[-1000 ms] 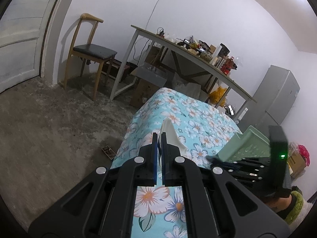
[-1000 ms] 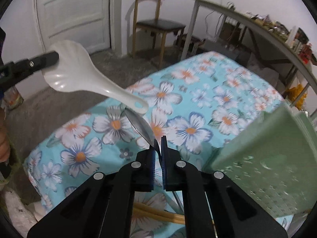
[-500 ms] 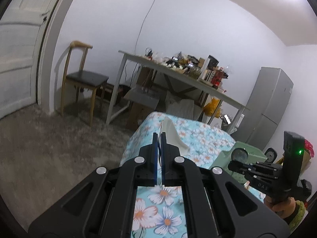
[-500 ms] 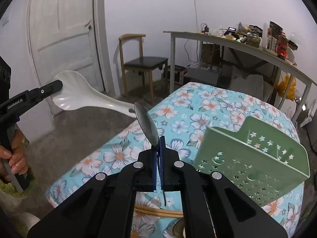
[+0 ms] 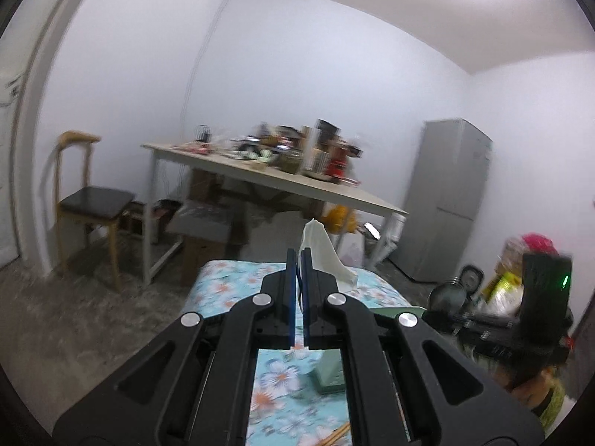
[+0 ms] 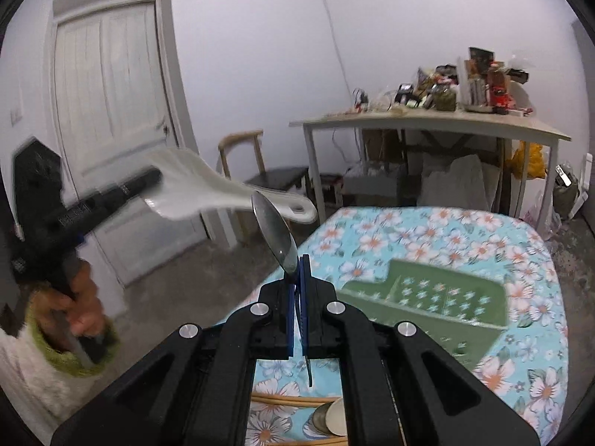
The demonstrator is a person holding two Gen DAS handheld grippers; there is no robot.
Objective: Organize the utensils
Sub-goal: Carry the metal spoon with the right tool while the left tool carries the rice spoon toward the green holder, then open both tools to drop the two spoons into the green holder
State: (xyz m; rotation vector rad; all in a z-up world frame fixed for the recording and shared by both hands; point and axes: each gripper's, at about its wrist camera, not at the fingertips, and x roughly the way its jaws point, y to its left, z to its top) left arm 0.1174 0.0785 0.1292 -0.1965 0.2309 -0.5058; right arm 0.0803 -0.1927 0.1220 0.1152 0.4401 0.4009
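Metal spoon (image 6: 276, 231): we hold it in our right gripper (image 6: 296, 286), bowl up and tilted left, above the near edge of the floral cloth (image 6: 438, 234); its thin handle hangs down between the fingers.
White spoon (image 6: 223, 191): we hold it by the broad end in our left gripper (image 5: 296, 282); in the right wrist view its handle reaches right, ending just behind the metal spoon's bowl. In the left wrist view only a white edge (image 5: 324, 256) shows past the fingertips.
Right jaws: pressed onto the metal spoon's neck.
Left jaws: pinched on the white spoon, with only a sliver of gap between the blue pads.
Tray (image 6: 427, 293): green, with star cut-outs and a divider, lying on the cloth to the right of our right gripper; blurred in both views.
Chopsticks (image 6: 293, 400): wooden, lying on the cloth under our right gripper, beside a round brownish item (image 6: 333, 422) we cannot identify.
Left hand (image 6: 80, 306): it grips the left gripper's handle, in a green-cuffed white sleeve.
Room: a cluttered table (image 5: 282, 182) stands behind the cloth, a wooden chair (image 5: 87, 200) to its left, a grey fridge (image 5: 450, 200) to its right, and a white door (image 6: 111, 111) beyond the chair.
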